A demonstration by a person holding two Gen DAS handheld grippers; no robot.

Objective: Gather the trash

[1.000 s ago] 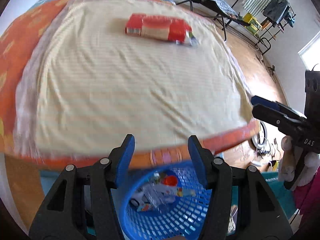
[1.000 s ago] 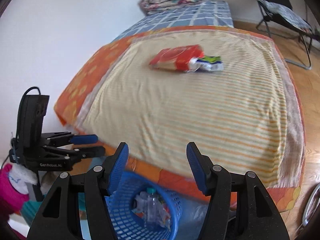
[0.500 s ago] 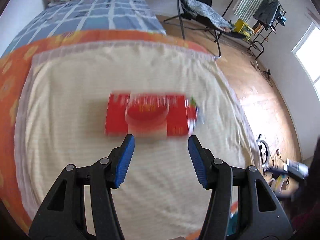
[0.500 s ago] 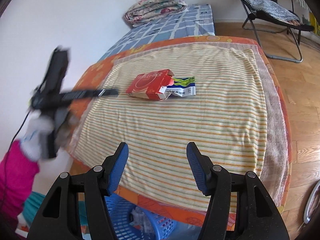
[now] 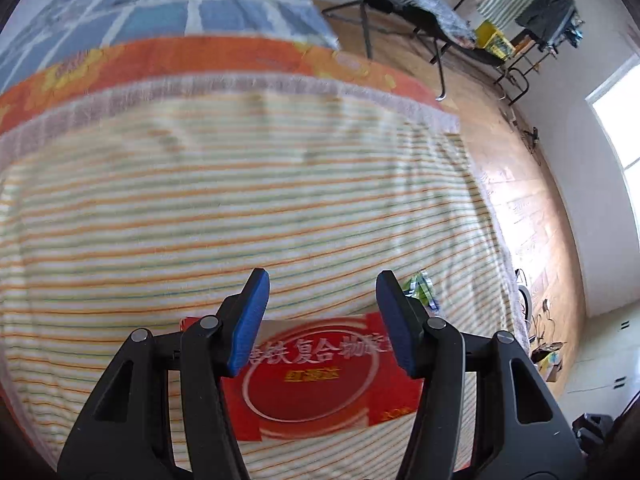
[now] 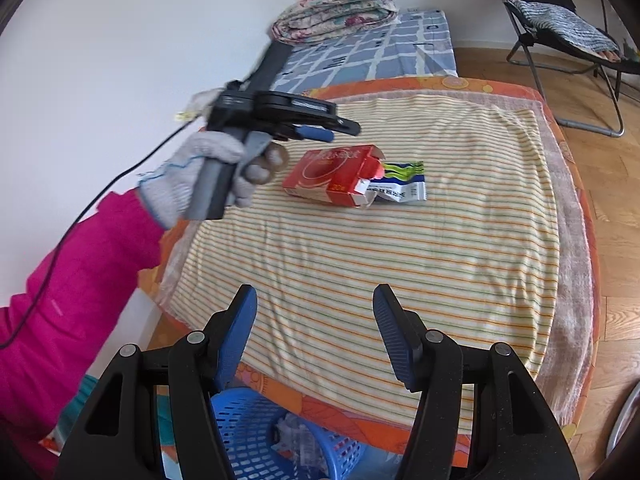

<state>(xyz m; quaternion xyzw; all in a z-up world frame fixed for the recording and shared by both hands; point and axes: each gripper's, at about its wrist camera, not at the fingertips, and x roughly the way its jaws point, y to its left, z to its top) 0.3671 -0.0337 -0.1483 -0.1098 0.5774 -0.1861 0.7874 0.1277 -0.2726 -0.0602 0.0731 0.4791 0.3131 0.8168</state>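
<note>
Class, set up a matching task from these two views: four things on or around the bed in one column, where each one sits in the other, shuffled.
Things:
1. red carton
2. blue basket
3. folded quilt
4. folding chair

Places:
A. far end of bed
B. wooden floor, beyond bed
C. striped sheet
D. floor, below bed's near edge

Pairs: 1-C, 2-D, 3-A, 4-B

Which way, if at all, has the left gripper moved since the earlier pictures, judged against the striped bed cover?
Yes. The left gripper has travelled from above the blue plastic basket out over the striped bed cover, reaching the red cardboard box.
</note>
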